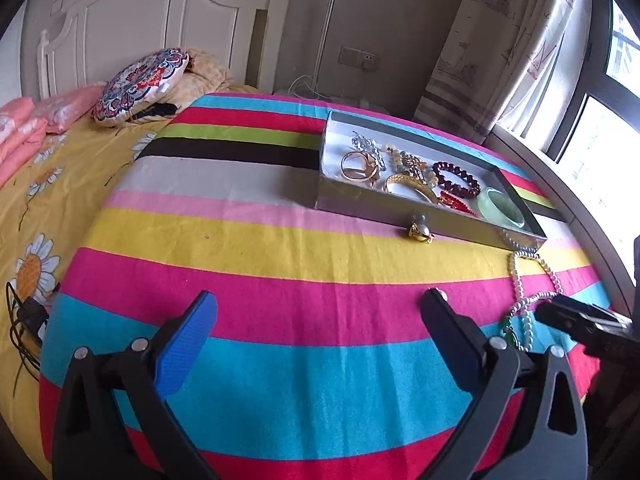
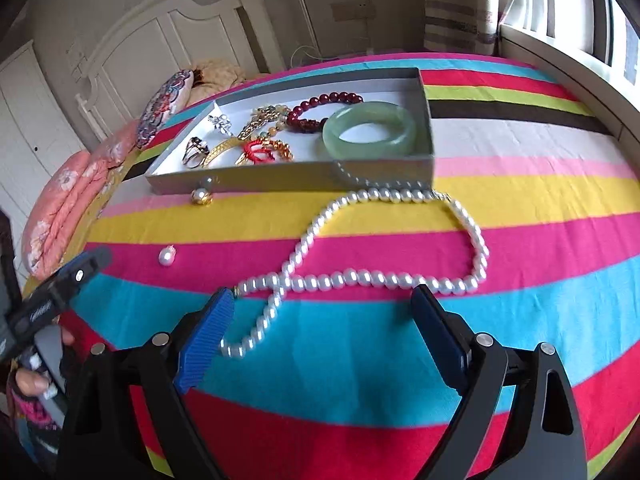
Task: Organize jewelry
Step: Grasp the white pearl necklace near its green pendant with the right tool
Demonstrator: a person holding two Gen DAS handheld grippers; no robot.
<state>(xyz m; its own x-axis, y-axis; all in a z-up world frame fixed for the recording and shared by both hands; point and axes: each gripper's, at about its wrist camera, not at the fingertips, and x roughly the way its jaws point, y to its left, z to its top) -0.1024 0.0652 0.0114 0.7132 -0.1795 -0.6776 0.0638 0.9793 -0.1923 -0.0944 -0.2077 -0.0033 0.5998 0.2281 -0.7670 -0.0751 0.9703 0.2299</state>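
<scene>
Both grippers open; pearl necklace [image 2: 384,276] between right gripper [image 2: 324,332] fingers.

bed [image 1: 280,320]: striped sheet | white headboard [image 1: 160,28] | daylit window [image 1: 592,148]

I count one grey tray [image 2: 280,178], one pearl necklace [image 2: 360,278], one green bangle [image 2: 370,128], two loose pearl pieces [image 2: 167,257].

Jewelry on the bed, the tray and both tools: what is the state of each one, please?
Left tool: open, empty.
Right tool: open, over the pearl necklace.
Pearl necklace: outside tray, lying looped on bedspread.
Grey tray: uncovered, holding jewelry.
Green bangle: in tray.
Loose pearl: on bedspread.
Gold-and-pearl piece: outside, beside tray wall.
</scene>
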